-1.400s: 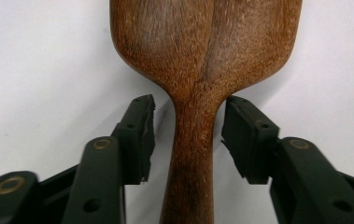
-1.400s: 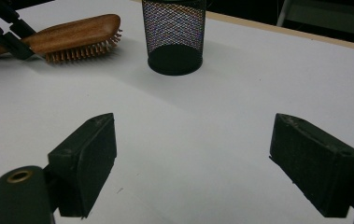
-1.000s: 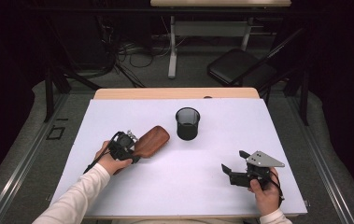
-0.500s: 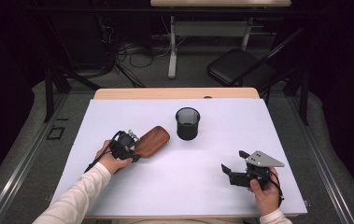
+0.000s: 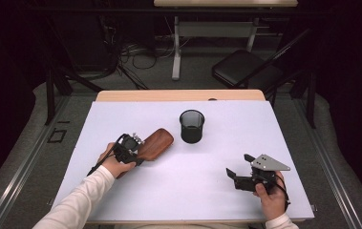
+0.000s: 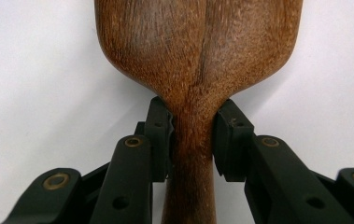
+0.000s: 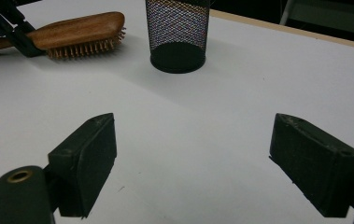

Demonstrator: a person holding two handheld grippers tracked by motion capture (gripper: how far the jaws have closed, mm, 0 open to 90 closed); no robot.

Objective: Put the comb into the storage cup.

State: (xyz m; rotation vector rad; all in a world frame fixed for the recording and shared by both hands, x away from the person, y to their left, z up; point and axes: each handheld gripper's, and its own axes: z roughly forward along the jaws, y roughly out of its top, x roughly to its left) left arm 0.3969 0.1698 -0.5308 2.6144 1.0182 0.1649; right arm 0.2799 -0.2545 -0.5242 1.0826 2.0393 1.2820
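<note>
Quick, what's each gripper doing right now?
Left gripper: has just been closing, fingers now pressed on the wooden hairbrush at its neck.
Right gripper: open, nothing between its fingers.

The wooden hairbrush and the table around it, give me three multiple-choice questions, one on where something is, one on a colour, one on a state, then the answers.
1. Where on the wooden hairbrush do the left gripper jaws sit?
A. on the narrow neck, just below the wide head
B. across the bristles
C. at the tip of the head

2. What colour is the mesh cup?
A. white
B. black
C. red

3. How does the right gripper stand?
A. clamped on the cup
C. clamped on the brush
B. jaws wide apart, with nothing between them

Answers: 1 A, the left gripper view shows a pad on each side of the neck, having just been closing on it. 2 B, the high view shows black mesh against the white table. 3 B, the right gripper view shows bare table between the jaws.
</note>
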